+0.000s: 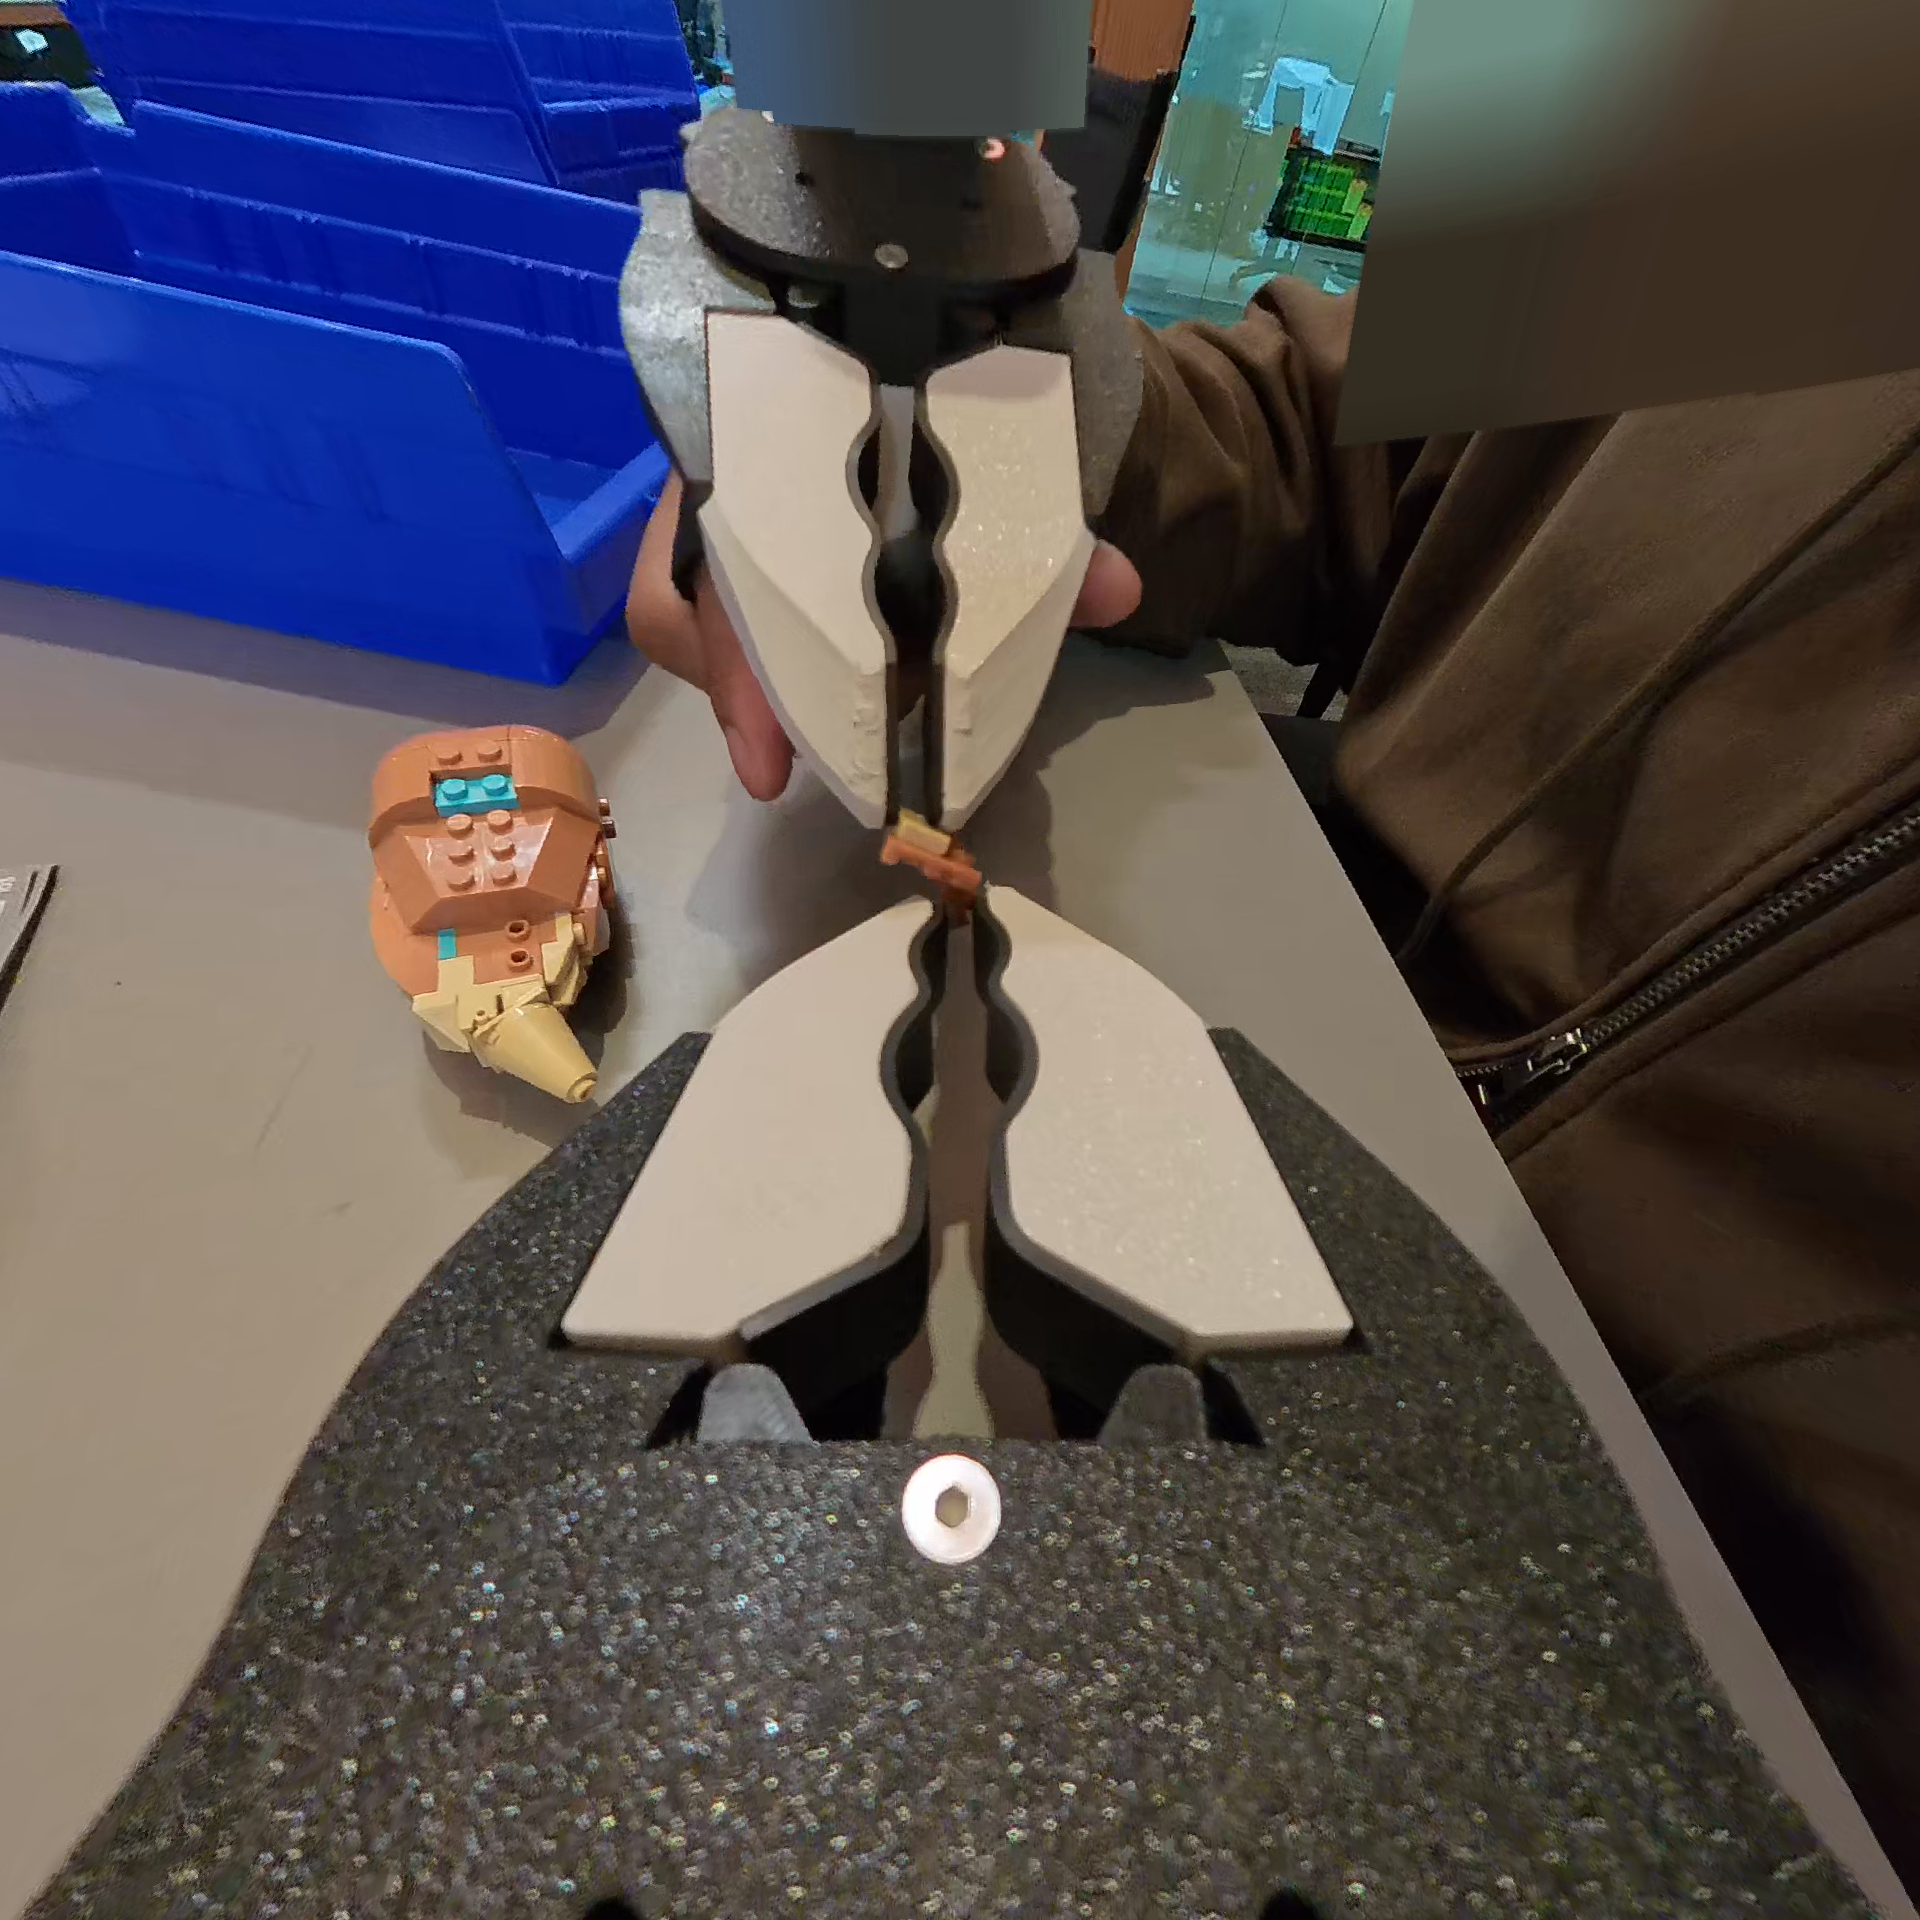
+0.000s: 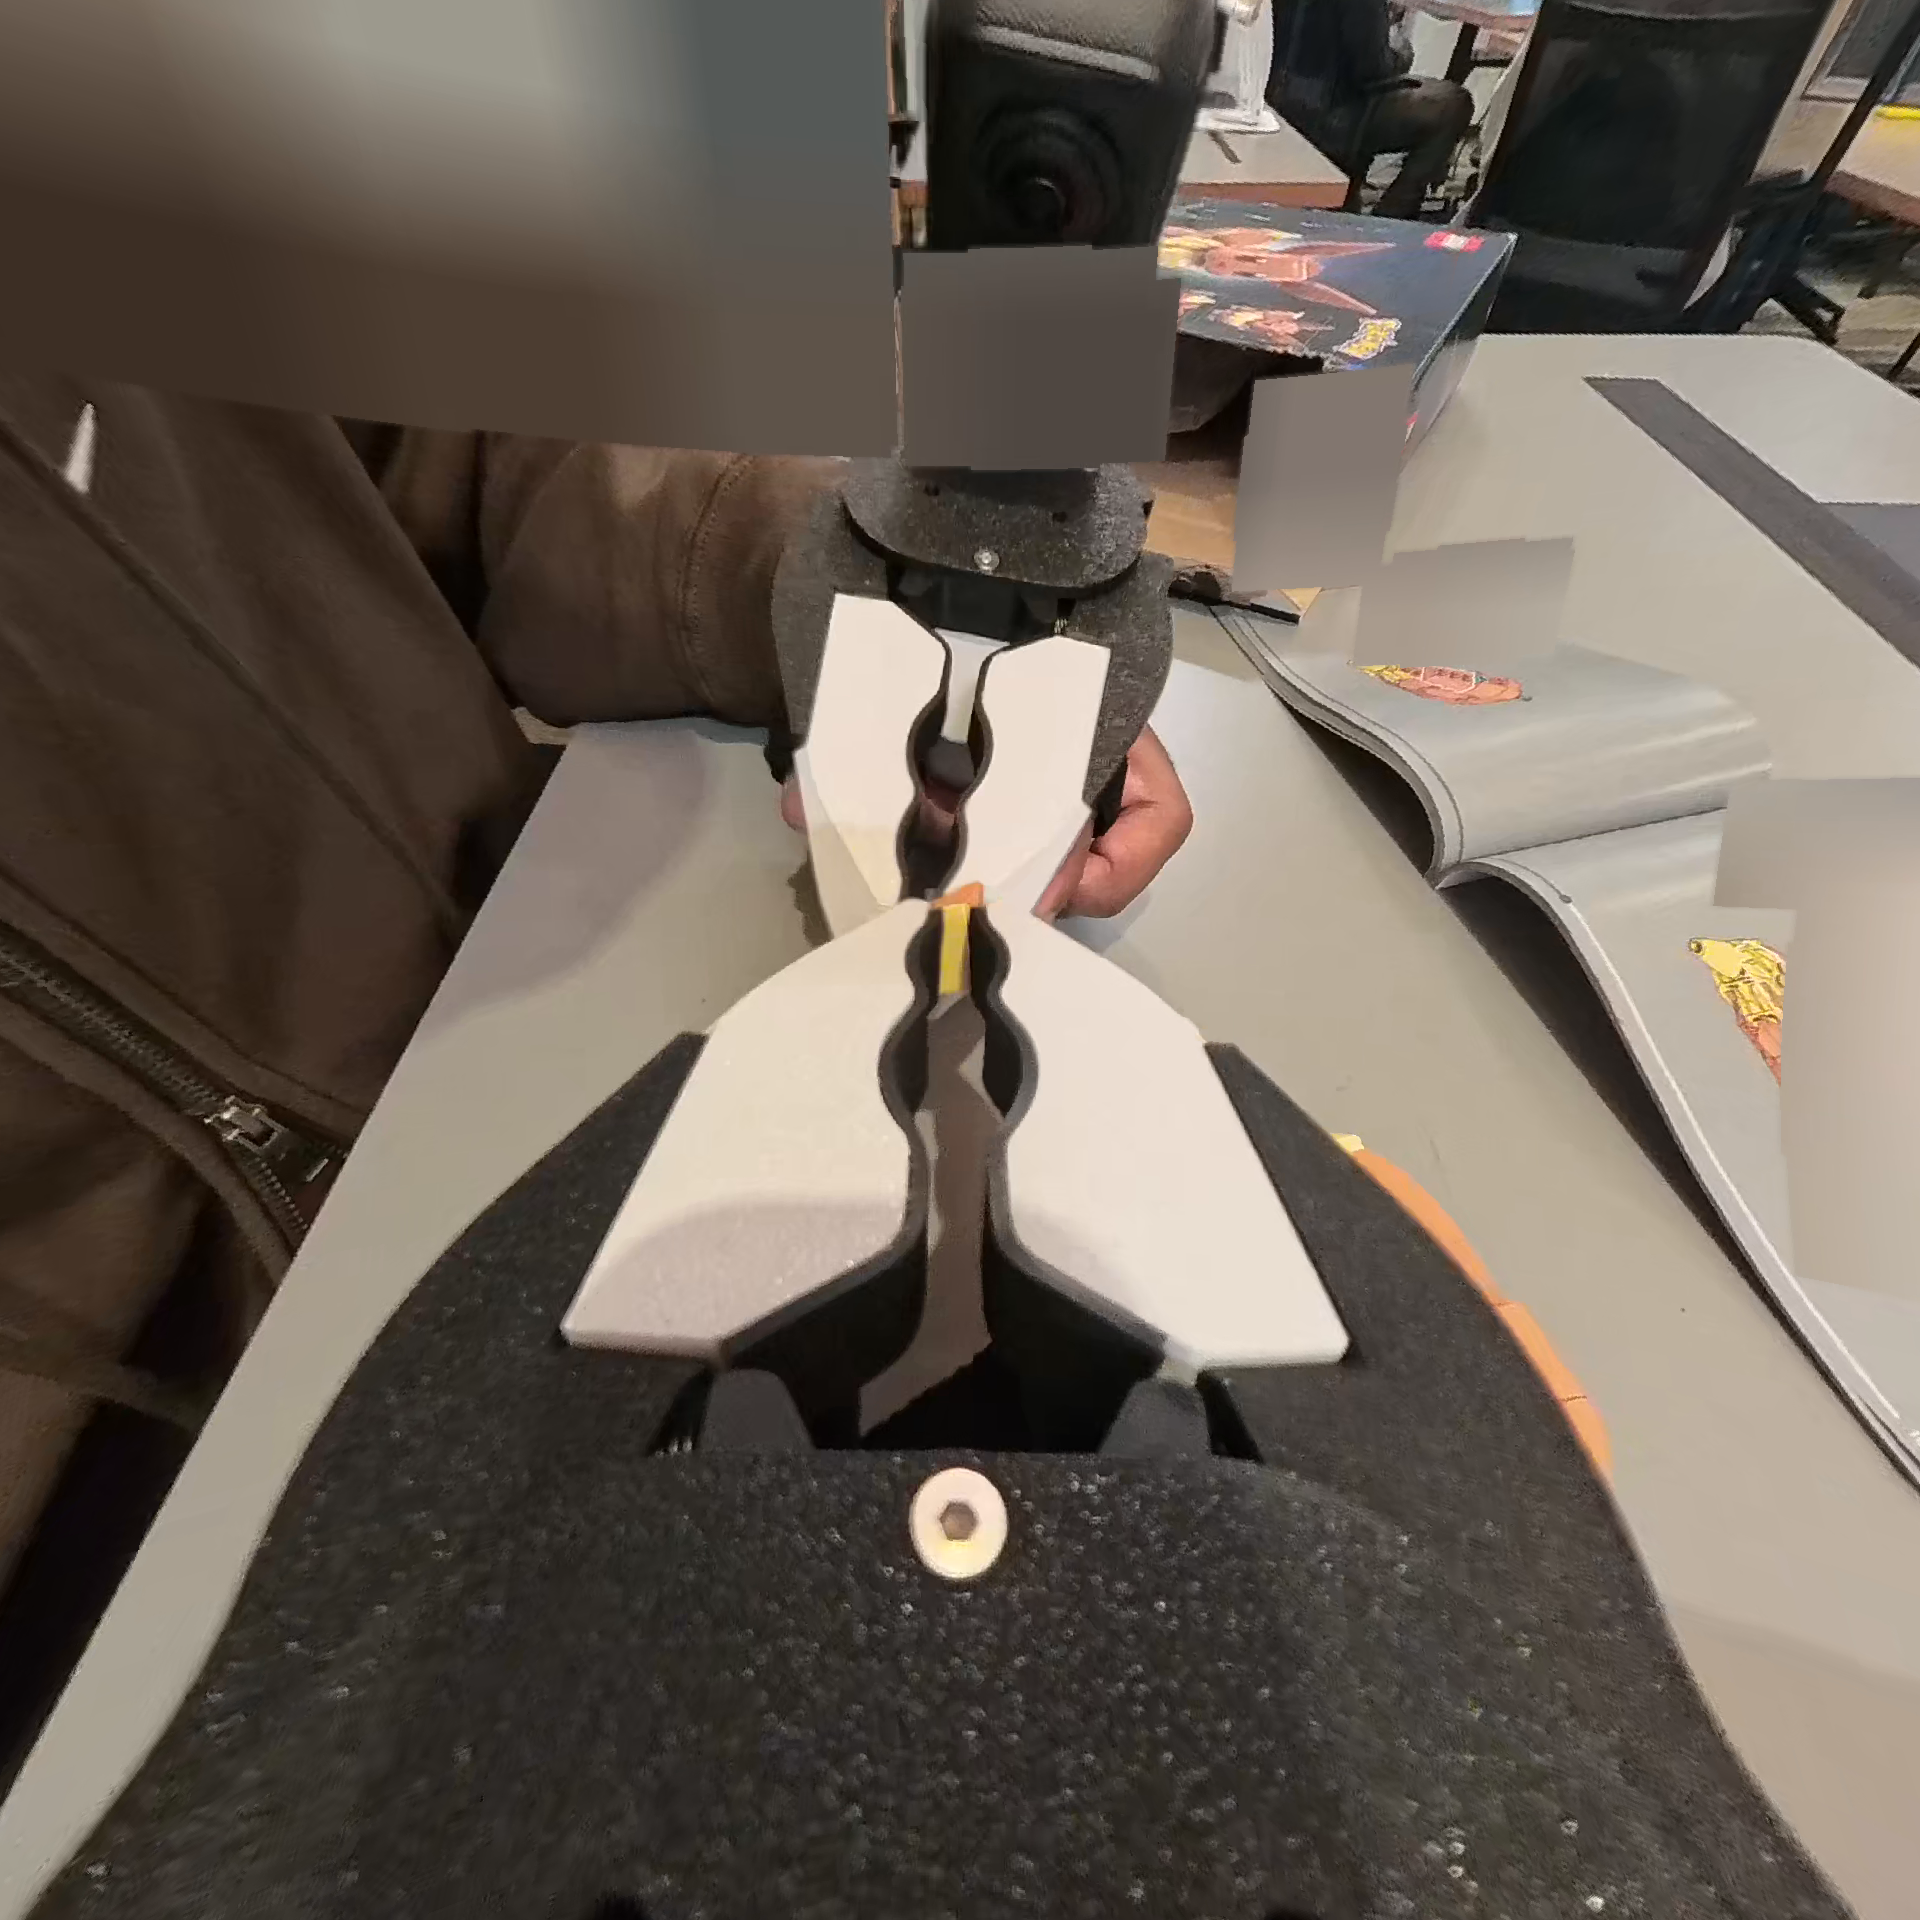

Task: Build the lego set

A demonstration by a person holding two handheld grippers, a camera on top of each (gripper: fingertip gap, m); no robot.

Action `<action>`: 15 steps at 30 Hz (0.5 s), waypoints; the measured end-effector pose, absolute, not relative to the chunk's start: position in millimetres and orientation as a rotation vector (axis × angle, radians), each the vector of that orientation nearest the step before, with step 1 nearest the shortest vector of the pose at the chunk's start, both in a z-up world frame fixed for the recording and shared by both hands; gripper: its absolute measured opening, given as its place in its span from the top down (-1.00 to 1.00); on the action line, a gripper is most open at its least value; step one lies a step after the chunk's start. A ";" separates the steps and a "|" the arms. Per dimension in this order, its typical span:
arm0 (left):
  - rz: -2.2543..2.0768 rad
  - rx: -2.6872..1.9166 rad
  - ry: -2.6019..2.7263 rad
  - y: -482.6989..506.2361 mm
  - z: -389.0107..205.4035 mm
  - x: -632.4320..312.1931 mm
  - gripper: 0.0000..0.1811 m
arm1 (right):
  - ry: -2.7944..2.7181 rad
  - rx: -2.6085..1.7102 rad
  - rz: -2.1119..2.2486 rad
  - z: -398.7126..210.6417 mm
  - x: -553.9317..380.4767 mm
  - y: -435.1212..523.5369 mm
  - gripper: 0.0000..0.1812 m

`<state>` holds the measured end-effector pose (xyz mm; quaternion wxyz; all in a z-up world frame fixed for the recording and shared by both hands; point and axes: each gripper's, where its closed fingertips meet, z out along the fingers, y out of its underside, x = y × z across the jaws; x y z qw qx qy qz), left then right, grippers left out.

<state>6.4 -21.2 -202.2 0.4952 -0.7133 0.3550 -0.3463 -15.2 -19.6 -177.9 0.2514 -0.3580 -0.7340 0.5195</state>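
My left gripper (image 1: pixel 951 914) fills the bottom of the left wrist view, its black speckled body under two pale grey fingers (image 1: pixel 790 1132) drawn together and clenched on a small reddish-brown Lego piece (image 1: pixel 935 868) at their tips. Tip to tip with it, pointing back at me, my right gripper (image 1: pixel 914 821) is pinched around a small tan piece (image 1: pixel 916 828), and the two pieces touch in the narrow space between the two sets of fingertips. My right hand (image 1: pixel 727 665) wraps the handle behind that gripper, with my brown zipped jacket (image 1: pixel 1662 831) to the right of it.

To the left of the meeting tips, well apart from them, a partly built Lego model (image 1: pixel 483 894) lies on its side on the grey table (image 1: pixel 208 1143); it is orange-brown with a teal brick on top and a tan cone at the near end. Blue plastic bins (image 1: pixel 312 364) stand beyond it at the far left.

In the right wrist view the tan piece (image 2: pixel 951 951) sits clamped between the right gripper (image 2: pixel 951 914) fingertips, with an orange-brown edge (image 2: pixel 964 891) just past it against the left gripper (image 2: pixel 940 883). An open instruction booklet (image 2: pixel 1558 769) lies to the right, and the set's box (image 2: pixel 1340 291) stands farther off.
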 end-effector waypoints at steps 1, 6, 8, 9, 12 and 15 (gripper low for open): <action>-0.838 -1.730 0.855 -20.7 -202.2 5.9 0.95 | -1.994 -0.966 1.410 -176.7 -15.0 -19.9 0.95; -0.838 -1.723 0.849 -20.0 -201.0 5.6 0.95 | -2.000 -0.946 1.378 -177.0 -15.9 -21.5 0.92; -0.826 -1.715 0.858 -20.1 -200.8 6.3 0.95 | -2.005 -0.940 1.370 -177.3 -16.0 -22.1 0.91; -0.817 -1.711 0.861 -19.9 -200.6 6.4 0.95 | -2.005 -0.936 1.370 -176.6 -15.8 -22.3 0.90; -0.812 -1.701 0.866 -20.1 -199.8 6.8 0.95 | -2.010 -0.925 1.378 -174.0 -14.4 -22.4 0.87; -0.803 -1.700 0.885 -21.2 -200.9 8.0 0.95 | -2.029 -0.948 1.401 -172.6 -13.4 -19.1 0.79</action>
